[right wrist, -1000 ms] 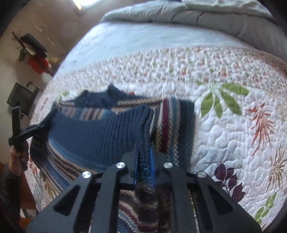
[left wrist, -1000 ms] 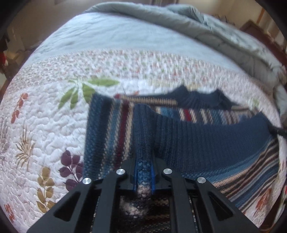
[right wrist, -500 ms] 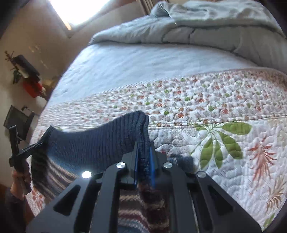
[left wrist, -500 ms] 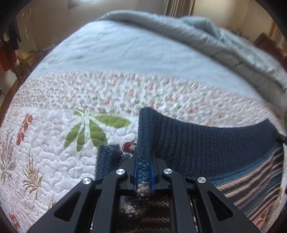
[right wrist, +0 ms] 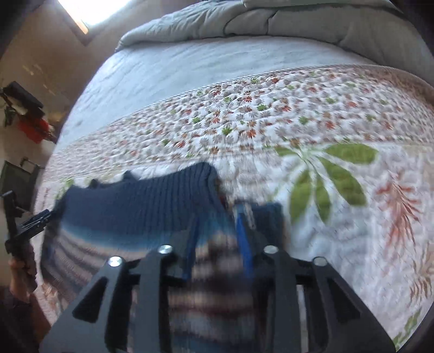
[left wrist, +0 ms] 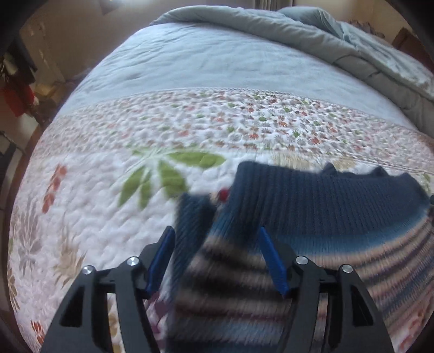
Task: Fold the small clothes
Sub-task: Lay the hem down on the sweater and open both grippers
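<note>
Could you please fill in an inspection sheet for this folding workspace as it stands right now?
Surface: floral quilt over a pale blue bedsheet.
Job's things: striped knit sweater, navy hem folded over.
Clutter: nothing seen.
Grippers: left tool open, jaws just opened, sweater between them; right tool has just been opening, sweater between its pads.
Cables: nothing seen.
Surroundings: rumpled grey duvet, bright window.
</note>
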Demonstrator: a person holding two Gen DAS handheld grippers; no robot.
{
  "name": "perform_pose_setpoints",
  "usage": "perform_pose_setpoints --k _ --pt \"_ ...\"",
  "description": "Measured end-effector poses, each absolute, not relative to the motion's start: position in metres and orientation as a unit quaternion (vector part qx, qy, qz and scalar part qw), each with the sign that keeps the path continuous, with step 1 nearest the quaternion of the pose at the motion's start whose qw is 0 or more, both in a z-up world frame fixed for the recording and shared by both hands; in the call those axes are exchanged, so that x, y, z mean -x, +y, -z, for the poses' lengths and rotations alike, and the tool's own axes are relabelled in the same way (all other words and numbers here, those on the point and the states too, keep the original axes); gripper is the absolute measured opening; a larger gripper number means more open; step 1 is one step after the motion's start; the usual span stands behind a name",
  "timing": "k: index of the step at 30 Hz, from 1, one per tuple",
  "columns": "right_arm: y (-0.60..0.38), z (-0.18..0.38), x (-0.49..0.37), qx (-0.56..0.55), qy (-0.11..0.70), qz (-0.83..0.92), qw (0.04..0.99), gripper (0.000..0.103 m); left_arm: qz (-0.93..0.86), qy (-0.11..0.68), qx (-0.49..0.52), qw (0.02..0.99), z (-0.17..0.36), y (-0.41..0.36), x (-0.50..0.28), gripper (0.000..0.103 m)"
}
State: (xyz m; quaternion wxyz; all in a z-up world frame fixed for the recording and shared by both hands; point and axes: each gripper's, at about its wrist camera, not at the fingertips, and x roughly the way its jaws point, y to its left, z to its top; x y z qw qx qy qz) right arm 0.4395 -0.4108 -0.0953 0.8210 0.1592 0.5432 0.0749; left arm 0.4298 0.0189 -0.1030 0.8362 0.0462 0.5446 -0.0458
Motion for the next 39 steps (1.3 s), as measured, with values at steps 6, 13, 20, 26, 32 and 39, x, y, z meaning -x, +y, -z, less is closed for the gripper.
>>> perform_pose_setpoints --k 6,13,20,26,32,39 --pt "-0.432 0.078 -0.354 -0.162 0.564 -0.109 0.802 0.046 0.055 0.553 -0.026 0.831 0.089 0.064 -0.348 0.068" --pt "-0.427 0.091 -0.28 -0.176 0.587 -0.15 0.776 0.05 0.083 0.569 -0.015 0.818 0.108 0.07 -0.293 0.068" --pt "-0.414 0.096 -0.275 -0.176 0.592 -0.172 0.768 0.013 0.082 0.585 -0.03 0.806 0.118 0.053 -0.285 0.024" --pt "-0.417 0.074 -0.258 -0.138 0.582 -0.179 0.781 0.01 0.086 0.597 0.013 0.797 0.111 0.074 -0.29 0.013" --pt "-0.423 0.115 -0.261 -0.119 0.621 -0.147 0.761 0.01 0.078 0.607 0.008 0.791 0.136 0.08 -0.29 0.014" --pt "-0.42 0.114 -0.258 -0.116 0.618 -0.146 0.763 0.02 0.073 0.604 0.0 0.793 0.12 0.078 -0.286 0.069"
